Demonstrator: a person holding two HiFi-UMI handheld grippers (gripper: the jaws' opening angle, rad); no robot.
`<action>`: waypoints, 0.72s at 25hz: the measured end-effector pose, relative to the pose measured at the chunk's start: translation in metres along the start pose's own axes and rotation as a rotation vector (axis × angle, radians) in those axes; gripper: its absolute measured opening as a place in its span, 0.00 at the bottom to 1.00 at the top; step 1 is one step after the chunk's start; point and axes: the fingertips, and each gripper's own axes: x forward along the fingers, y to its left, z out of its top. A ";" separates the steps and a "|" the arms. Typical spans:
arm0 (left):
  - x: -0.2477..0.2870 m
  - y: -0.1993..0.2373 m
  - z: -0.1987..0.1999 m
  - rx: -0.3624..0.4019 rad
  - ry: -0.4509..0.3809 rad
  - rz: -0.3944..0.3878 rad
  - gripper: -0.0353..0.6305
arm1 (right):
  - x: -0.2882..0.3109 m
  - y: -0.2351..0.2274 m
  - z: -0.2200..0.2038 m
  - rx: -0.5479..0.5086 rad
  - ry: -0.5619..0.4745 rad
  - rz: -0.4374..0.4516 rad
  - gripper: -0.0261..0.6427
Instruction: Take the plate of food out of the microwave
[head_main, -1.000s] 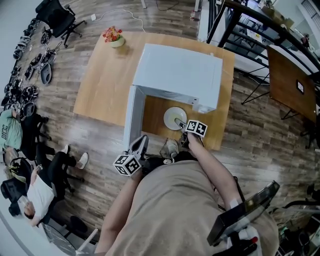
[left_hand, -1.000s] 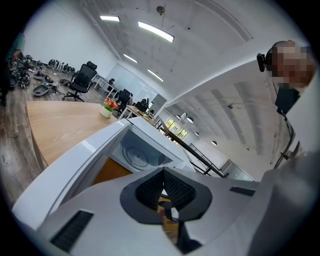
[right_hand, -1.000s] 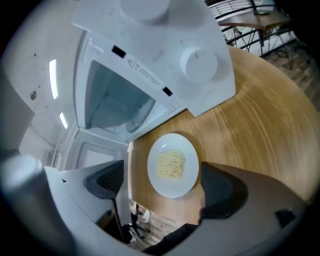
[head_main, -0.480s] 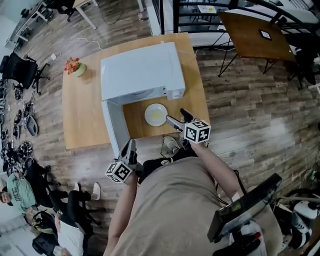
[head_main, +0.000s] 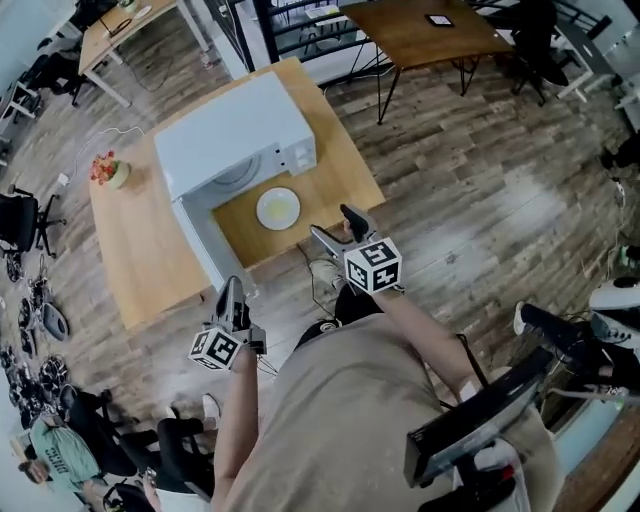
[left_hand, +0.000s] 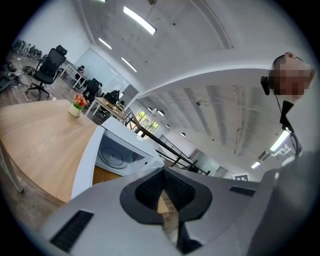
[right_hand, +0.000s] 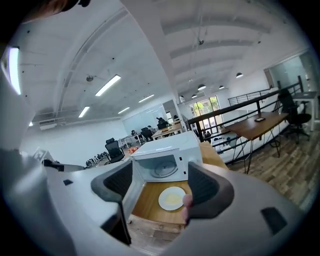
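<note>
**Plate of food** (head_main: 278, 208): on the counter (head_main: 140, 250), just in front of the microwave (head_main: 235, 140), whose door (head_main: 208, 248) stands open.

**Right gripper** (head_main: 335, 227): at the plate a second ago, now drawn back and lifted clear. Its jaws are apart, though they have just been narrowing, and nothing is between them.

**Left gripper** (head_main: 232, 292): jaws together, empty, near the door's outer edge.

**Status:** the removal looks done; only the door is left to close.

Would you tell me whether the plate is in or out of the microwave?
Out: the plate lies on the table before the open microwave.
</note>
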 end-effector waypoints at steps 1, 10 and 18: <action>-0.005 -0.001 0.000 0.007 -0.002 -0.011 0.06 | -0.013 0.003 -0.001 -0.022 -0.004 -0.022 0.57; -0.070 0.008 -0.042 -0.030 0.004 -0.009 0.06 | -0.104 0.042 -0.038 -0.049 0.017 -0.079 0.53; -0.099 0.005 -0.081 -0.062 0.039 -0.011 0.06 | -0.140 0.040 -0.074 0.018 0.051 -0.112 0.53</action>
